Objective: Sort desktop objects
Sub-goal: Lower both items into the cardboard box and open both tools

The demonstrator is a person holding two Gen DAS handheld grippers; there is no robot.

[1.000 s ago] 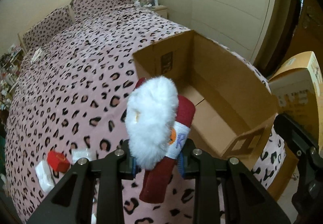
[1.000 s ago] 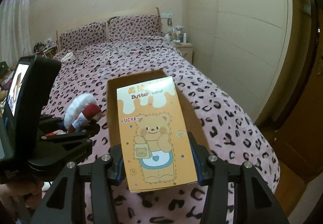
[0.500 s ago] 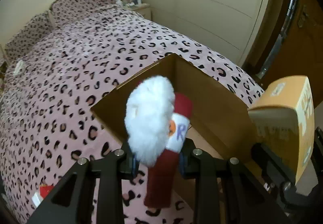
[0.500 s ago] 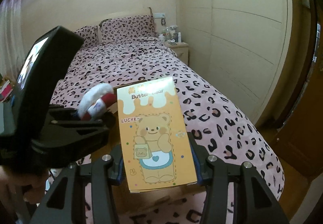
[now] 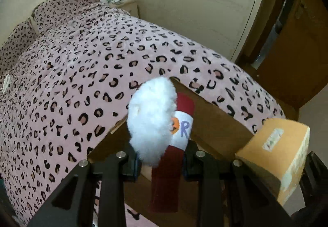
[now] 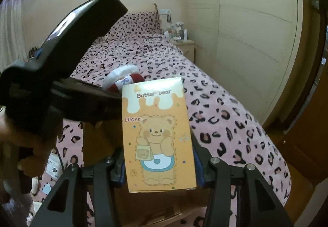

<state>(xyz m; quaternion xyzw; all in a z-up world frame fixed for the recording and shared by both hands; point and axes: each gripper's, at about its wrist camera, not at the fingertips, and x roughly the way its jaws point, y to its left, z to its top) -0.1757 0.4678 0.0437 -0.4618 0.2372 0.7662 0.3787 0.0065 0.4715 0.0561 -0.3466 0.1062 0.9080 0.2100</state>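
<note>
The left hand-held gripper [image 5: 162,163] was clamped on the red-and-white plush stocking [image 5: 164,124] above the open cardboard box [image 5: 215,124] on the bed [image 5: 82,83], while beside it the right hand-held gripper [image 6: 158,165] gripped the Butter Bear box [image 6: 157,134].

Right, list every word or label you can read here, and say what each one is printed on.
"Butter bear": top of the orange box held in the right tongs.
"LUCYK-": same box, left of the bear drawing.
"R": purple letter on the white band of the red sock held in the left tongs; further letters hidden.
White sticker on the box's end face: too blurred to read.
</note>
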